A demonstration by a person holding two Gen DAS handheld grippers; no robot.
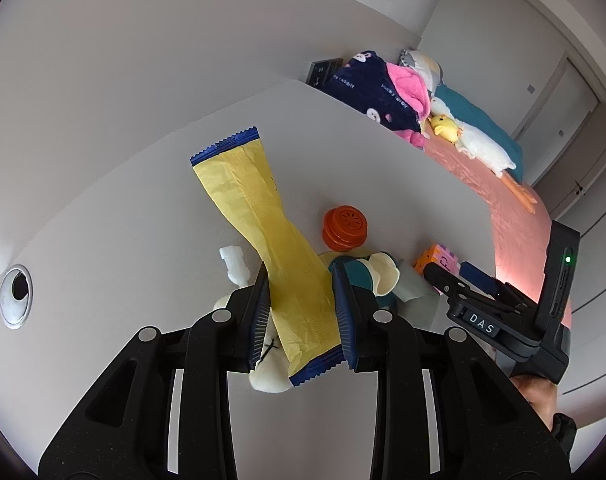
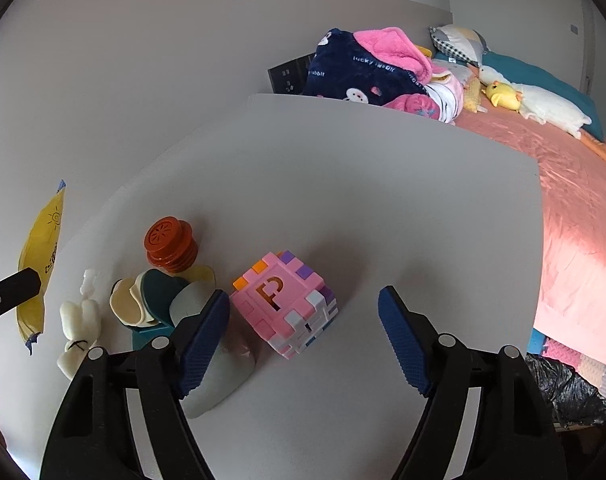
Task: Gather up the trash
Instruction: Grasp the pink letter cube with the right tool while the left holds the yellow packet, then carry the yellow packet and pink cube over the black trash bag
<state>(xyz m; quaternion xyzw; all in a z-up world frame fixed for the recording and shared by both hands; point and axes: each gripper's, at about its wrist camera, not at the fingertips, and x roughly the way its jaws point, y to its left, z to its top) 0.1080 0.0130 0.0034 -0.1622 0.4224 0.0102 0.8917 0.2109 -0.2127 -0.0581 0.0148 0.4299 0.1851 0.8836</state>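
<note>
My left gripper (image 1: 303,316) is shut on a long yellow wrapper (image 1: 259,208) with blue serrated ends, held above the white table; the wrapper sticks up and away from the pads. In the right wrist view the same wrapper (image 2: 39,264) hangs at the left edge. My right gripper (image 2: 303,300) stands open low over the table. A pink block cube (image 2: 283,304) lies between its fingers, close to the left pad, and neither pad presses on it. The right gripper (image 1: 457,276) also shows side-on in the left wrist view.
Left of the cube lie an orange ribbed cap (image 2: 169,244), a pile of teal and cream discs (image 2: 151,296), a white plush figure (image 2: 81,320) and a pale grey piece (image 2: 223,376). A black bag (image 2: 571,392) sits below the table's right edge, beside the pink bed (image 2: 575,208).
</note>
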